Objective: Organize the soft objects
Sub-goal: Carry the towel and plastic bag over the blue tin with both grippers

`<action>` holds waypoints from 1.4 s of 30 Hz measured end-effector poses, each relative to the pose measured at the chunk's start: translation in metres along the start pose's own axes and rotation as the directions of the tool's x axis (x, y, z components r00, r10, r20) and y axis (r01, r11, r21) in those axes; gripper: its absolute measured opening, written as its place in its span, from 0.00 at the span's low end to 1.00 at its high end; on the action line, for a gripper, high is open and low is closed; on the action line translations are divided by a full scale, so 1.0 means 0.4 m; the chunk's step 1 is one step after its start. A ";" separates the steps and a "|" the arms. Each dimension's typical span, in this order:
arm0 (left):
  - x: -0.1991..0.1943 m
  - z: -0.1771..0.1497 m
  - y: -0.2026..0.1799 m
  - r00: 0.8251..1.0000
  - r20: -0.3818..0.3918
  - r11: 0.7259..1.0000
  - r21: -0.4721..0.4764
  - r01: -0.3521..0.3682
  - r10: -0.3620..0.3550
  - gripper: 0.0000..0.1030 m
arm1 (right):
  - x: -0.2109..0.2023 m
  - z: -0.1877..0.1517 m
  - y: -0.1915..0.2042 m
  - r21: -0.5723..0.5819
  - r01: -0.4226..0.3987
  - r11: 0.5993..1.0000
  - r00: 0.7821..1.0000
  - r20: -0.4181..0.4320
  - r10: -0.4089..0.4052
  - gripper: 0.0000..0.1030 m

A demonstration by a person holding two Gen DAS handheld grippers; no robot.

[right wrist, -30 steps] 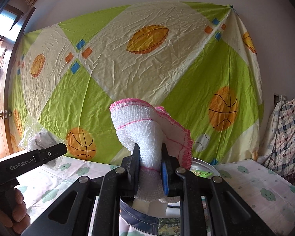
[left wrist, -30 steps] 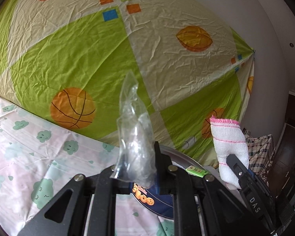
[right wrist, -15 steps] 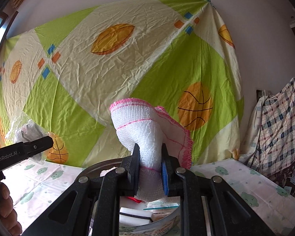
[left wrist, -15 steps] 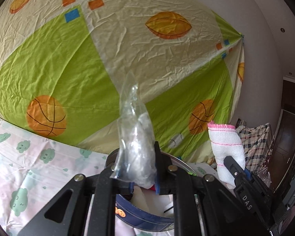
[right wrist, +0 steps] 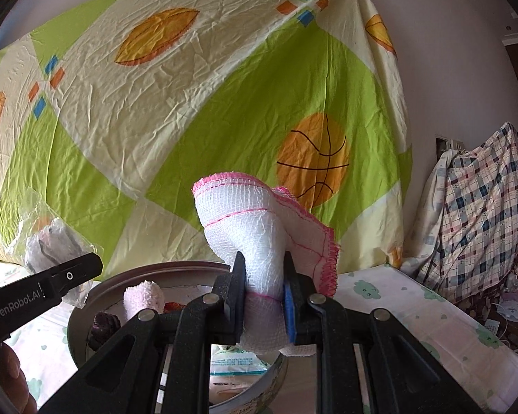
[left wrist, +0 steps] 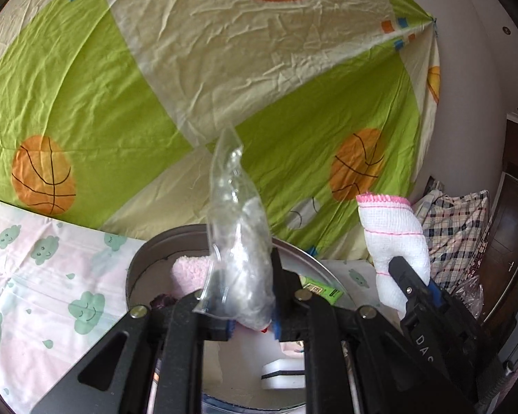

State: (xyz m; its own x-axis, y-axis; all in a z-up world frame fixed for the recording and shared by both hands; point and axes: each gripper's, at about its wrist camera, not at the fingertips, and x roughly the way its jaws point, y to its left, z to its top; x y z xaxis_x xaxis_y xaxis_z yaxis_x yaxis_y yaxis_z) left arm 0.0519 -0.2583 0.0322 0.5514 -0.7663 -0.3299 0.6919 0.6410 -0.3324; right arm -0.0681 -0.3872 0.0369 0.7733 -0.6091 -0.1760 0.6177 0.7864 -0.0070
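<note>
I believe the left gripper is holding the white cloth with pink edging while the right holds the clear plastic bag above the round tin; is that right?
Not quite: they are swapped. The left gripper holds the clear plastic bag, shown in the left wrist view, and the right gripper holds the white cloth, above the round tin.

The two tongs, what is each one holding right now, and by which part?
Left tongs: shut on the lower end of a clear plastic bag. Right tongs: shut on the lower, bunched part of a white pink-edged cloth.

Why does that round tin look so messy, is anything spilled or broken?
Nothing spilled or broken that I can see. The round tin just holds a jumble: a pink rolled towel, a dark scrunchie-like lump, packets. Each claw holds its item above it: clear bag, white cloth.
</note>
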 end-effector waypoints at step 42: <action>0.117 -0.073 -0.015 0.971 -0.121 0.972 0.139 -0.190 0.208 0.13 | 0.174 -0.052 0.033 -0.045 -0.129 0.991 0.961 -0.251 0.114 0.19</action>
State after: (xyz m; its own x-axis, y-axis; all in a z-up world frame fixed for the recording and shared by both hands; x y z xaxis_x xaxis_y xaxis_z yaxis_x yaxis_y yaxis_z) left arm 0.0601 -0.2966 -0.0072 0.6223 -0.6053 -0.4964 0.6323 0.7625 -0.1371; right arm -0.0091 -0.4170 0.0043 0.7783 -0.4697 -0.4167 0.5055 0.8624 -0.0280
